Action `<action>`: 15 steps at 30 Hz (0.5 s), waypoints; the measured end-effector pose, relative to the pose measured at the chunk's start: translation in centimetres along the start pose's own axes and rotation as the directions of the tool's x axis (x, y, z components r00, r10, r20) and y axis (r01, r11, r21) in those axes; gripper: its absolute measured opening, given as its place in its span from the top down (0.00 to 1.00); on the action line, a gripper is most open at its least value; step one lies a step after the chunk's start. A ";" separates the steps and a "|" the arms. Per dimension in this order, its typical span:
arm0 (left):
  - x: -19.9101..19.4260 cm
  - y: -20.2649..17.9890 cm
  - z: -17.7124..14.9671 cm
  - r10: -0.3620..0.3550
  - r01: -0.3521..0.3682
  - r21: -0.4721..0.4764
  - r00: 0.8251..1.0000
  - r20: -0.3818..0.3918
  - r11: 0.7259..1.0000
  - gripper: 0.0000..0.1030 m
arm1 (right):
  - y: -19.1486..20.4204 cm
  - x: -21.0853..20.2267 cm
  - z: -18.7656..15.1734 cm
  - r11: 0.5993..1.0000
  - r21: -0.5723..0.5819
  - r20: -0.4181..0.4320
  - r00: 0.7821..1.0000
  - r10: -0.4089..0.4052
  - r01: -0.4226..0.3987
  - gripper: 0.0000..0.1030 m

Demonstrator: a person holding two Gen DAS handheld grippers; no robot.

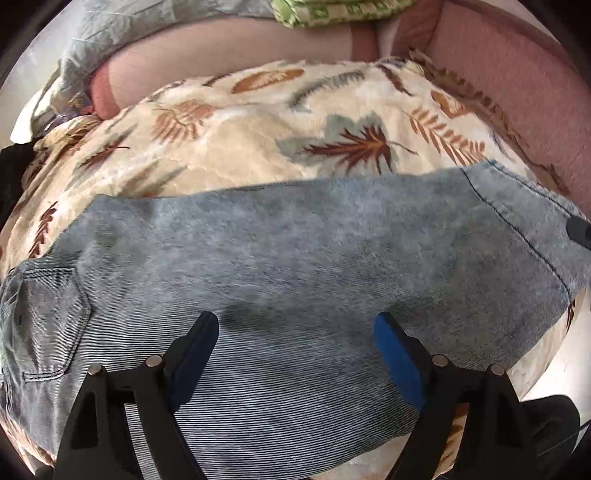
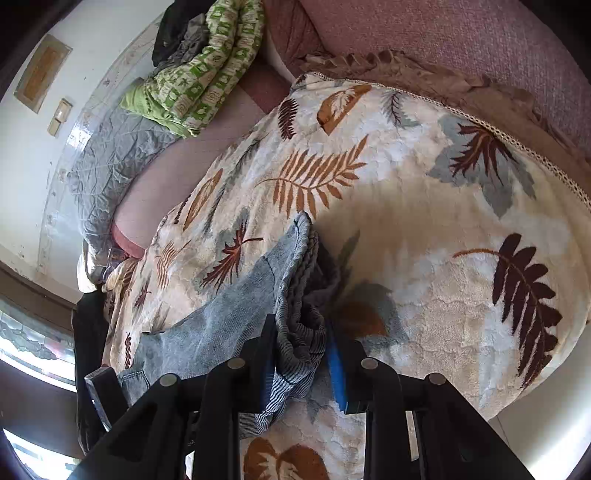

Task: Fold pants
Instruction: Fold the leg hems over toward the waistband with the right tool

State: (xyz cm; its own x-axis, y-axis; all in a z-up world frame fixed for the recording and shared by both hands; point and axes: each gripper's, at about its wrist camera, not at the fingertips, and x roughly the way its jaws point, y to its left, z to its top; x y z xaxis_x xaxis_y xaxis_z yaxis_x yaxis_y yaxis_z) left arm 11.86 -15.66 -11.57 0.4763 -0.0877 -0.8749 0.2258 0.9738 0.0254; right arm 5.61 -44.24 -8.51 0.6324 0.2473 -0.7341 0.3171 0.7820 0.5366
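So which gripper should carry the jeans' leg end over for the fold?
Right. The right gripper is already clamped on the bunched hem of the jeans; the left gripper is open above the flat denim, gripping nothing.

1. A pink sofa is carrying a cream leaf-print blanket.
2. Blue-grey pants are lying across that blanket.
3. A green quilt and grey cloth are resting on the sofa's far end.
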 end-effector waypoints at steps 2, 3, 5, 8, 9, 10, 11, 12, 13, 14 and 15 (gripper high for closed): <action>0.9 0.2 -0.1 0.014 -0.014 0.009 1.000 -0.024 1.000 0.16 | 1.1 -0.3 0.0 0.999 -0.034 0.005 1.000 -0.013 0.013 0.74; 2.3 -0.3 -0.3 0.018 -0.013 0.059 0.996 -0.086 0.998 0.15 | 1.7 -0.4 0.1 0.999 -0.048 0.006 1.000 -0.017 0.017 0.74; 2.3 -1.4 -0.4 0.068 -0.064 0.158 0.998 -0.018 0.985 0.13 | 3.0 -0.6 0.1 0.996 -0.081 0.014 0.999 -0.028 0.029 0.74; 1.2 -1.3 0.3 0.033 -0.030 0.159 0.999 -0.015 0.987 0.17 | 5.5 -0.9 -0.1 0.990 -0.136 0.026 0.999 -0.032 0.036 0.74; 0.8 -0.6 0.4 0.012 -0.011 0.128 1.000 -0.005 0.992 0.19 | 6.4 -1.0 -0.3 0.988 -0.154 0.028 0.999 -0.028 0.032 0.74; 0.2 0.3 0.4 0.004 -0.005 0.092 1.000 0.013 0.996 0.20 | 7.4 -1.1 -0.5 0.985 -0.172 0.030 0.999 -0.020 0.024 0.74; -0.3 1.2 0.4 -0.010 0.008 0.057 0.999 0.030 0.998 0.20 | 8.5 -1.2 -0.8 0.980 -0.197 0.035 0.999 -0.012 0.018 0.74; -0.9 2.5 0.3 -0.019 0.018 0.015 0.999 0.047 1.000 0.20 | 9.8 -1.3 -1.2 0.974 -0.227 0.040 0.999 0.001 0.008 0.74; -1.6 4.1 0.1 -0.023 0.025 -0.036 0.998 0.065 0.999 0.20 | 11.3 -1.3 -1.8 0.966 -0.258 0.040 0.999 0.017 -0.006 0.74; -2.2 5.8 -0.1 -0.029 0.036 -0.089 0.996 0.082 0.995 0.20 | 12.8 -1.2 -2.5 0.956 -0.291 0.037 0.999 0.032 -0.020 0.74; -2.8 7.6 -0.4 -0.037 0.050 -0.137 0.995 0.095 0.989 0.20 | 14.4 -1.0 -3.3 0.945 -0.326 0.032 0.998 0.048 -0.035 0.74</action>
State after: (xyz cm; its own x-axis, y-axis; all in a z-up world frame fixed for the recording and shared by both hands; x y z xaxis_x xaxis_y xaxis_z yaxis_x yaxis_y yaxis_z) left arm 11.89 -7.91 -9.11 0.5465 -0.1429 -0.8252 0.1304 0.9878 -0.0847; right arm 7.22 -31.30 -1.47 0.6688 0.2660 -0.6942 0.0475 0.9166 0.3969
